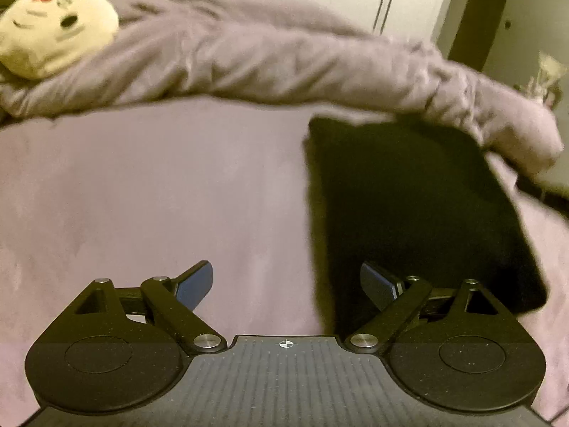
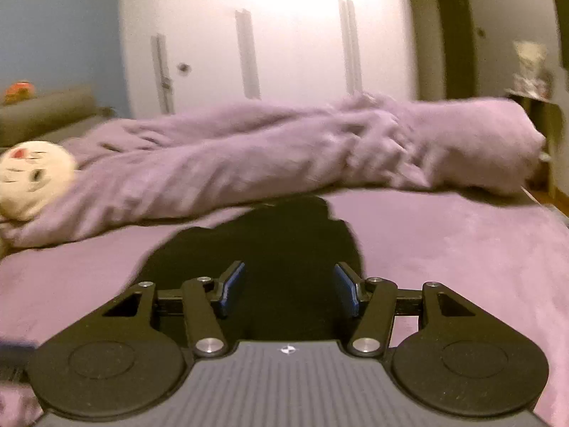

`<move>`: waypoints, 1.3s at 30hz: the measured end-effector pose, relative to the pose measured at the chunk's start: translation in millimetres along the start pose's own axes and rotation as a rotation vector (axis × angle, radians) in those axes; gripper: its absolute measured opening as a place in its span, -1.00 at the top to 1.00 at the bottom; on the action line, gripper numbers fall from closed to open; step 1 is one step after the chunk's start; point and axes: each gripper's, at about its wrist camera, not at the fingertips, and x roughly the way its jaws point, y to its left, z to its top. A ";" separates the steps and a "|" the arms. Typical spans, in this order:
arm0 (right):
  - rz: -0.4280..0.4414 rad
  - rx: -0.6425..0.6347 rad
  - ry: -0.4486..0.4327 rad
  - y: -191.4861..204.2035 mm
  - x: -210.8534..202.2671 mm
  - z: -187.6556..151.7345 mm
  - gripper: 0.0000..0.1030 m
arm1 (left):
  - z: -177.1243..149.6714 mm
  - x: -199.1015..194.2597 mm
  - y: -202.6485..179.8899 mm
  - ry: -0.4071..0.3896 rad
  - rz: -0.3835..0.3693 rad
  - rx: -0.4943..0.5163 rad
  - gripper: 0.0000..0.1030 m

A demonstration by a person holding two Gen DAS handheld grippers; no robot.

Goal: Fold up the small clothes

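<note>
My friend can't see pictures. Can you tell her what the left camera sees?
A black piece of clothing lies flat on a purple bed cover, ahead and to the right of the left gripper, whose jaws are open and empty. Behind lie a rumpled purple blanket and a cream plush toy.

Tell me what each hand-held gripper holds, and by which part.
Nothing. The left hand-held gripper and right hand-held gripper are both open; the black garment lies free.
</note>
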 end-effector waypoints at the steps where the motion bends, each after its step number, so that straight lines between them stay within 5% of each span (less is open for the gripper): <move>1: 0.028 -0.020 -0.008 5.6 -4.0 -3.7 0.17 | 5.3 -2.4 -4.0 -0.017 -0.015 -0.010 -0.83; 6: 0.056 -0.108 0.046 26.6 20.1 -13.2 0.60 | 17.4 21.1 -47.8 -0.014 -0.041 0.103 -0.84; 11: -0.040 -0.140 0.165 11.1 66.4 -22.8 0.85 | 2.6 54.9 -75.4 0.022 -0.034 0.196 -0.91; 16: -0.067 -0.121 0.221 -23.0 94.8 -34.6 0.90 | -10.5 93.0 -68.6 0.121 -0.128 0.108 -1.00; 22: -0.034 -0.169 0.228 -16.8 79.1 -24.9 0.89 | 2.2 78.9 -52.4 0.090 -0.192 0.074 -1.00; 29: -0.024 -0.126 0.085 -3.2 59.1 14.3 0.66 | 53.7 46.5 -47.9 -0.061 -0.129 0.071 -0.99; 34: -0.044 -0.164 0.134 13.6 109.4 30.5 0.66 | 71.1 98.6 -76.0 -0.025 -0.016 0.173 -0.99; 39: -0.088 -0.190 0.204 10.0 162.8 17.8 0.66 | 72.1 142.9 -90.0 0.010 -0.041 0.166 -1.00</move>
